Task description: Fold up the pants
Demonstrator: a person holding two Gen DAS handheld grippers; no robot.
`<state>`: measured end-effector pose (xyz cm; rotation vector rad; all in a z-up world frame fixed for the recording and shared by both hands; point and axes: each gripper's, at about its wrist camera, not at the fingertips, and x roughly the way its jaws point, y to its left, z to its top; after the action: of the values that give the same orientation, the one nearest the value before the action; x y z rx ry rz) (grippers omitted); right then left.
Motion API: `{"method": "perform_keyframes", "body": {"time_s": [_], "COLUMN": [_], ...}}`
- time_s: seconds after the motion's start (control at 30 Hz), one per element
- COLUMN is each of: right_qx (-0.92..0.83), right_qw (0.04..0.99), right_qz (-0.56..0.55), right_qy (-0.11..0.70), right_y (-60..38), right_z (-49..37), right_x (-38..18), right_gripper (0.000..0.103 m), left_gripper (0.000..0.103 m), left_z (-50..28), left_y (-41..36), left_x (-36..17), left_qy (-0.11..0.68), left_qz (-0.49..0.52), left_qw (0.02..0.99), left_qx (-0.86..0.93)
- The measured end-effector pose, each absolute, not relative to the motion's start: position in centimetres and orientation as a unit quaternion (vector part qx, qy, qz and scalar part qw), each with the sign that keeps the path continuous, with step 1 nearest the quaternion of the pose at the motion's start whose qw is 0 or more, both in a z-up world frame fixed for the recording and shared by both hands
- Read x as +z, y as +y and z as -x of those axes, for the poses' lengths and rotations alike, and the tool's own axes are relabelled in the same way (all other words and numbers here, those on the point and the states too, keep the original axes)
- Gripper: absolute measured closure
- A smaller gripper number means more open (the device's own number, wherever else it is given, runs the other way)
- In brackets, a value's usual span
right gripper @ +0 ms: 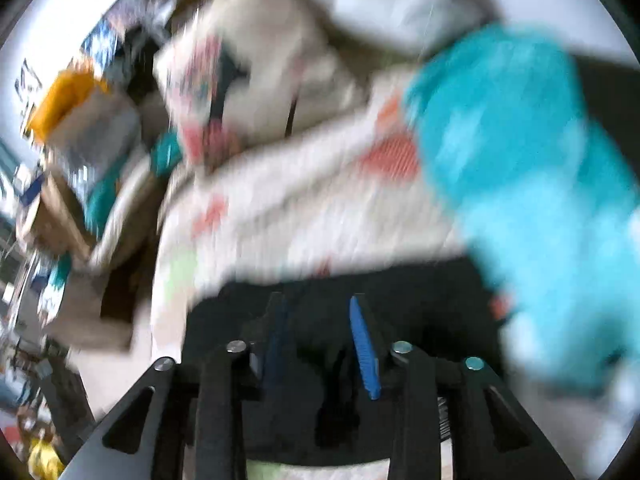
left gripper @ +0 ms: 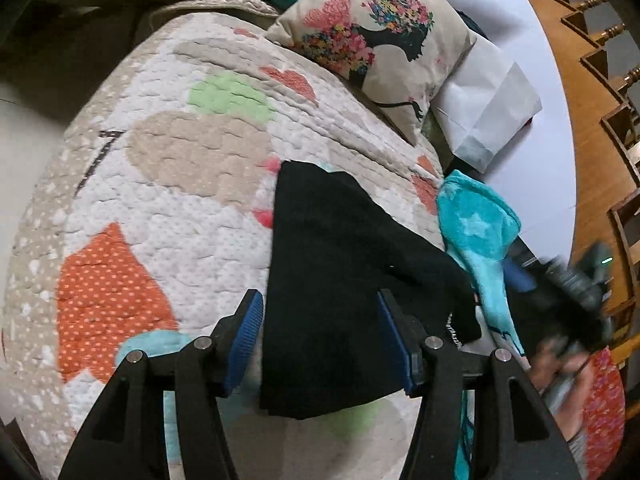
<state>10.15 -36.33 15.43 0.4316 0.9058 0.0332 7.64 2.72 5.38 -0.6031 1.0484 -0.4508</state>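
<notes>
Your left gripper — jaws apart over folded black pants on quilt; your right gripper — apart, blurred.

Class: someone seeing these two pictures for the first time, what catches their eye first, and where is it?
The black pants lie folded on the patchwork quilt, framed by the left tongs standing open. Right of them sits a bright turquoise garment; a floral cushion rests at the far end.

A heart-patterned quilt covers the bed beside a wooden railing, with a printed cushion at its far end.
</notes>
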Motion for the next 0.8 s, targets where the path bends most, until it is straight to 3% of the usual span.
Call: {"method": "perform_keyframes", "body": {"time_s": [0.07,0.2,0.5,0.7,0.8], "right_qx": [-0.005,0.031,0.190,0.209,0.200], "right_qw": [0.896,0.895,0.813,0.789,0.785], "right_qz": [-0.195,-0.166,-0.069,-0.019,0.021], "right_qy": [0.399,0.412,0.547,0.577,0.586], "right_y": [-37.9,-35.8,-20.8,-14.5,-12.6], "right_z": [-10.3,-11.3,-14.9,-18.3,-19.9], "right_x": [19.3,21.6,12.2,8.1,6.6], "right_gripper": [0.043,0.043,0.043,0.043,0.043], "left_gripper": [0.047,0.046,0.046,0.046,0.039], "left_z": [-7.6,-7.5,-7.9,-8.3,-8.2], "left_y": [3.1,4.0,3.5,1.9,1.1], "left_x": [5.2,4.7,3.4,2.1,2.2], "left_qy": [0.491,0.495,0.517,0.536,0.530], "left_qz": [0.290,0.301,0.299,0.288,0.274], "left_qw": [0.796,0.793,0.782,0.774,0.784], "left_qx": [-0.205,-0.191,-0.179,-0.174,-0.171]}}
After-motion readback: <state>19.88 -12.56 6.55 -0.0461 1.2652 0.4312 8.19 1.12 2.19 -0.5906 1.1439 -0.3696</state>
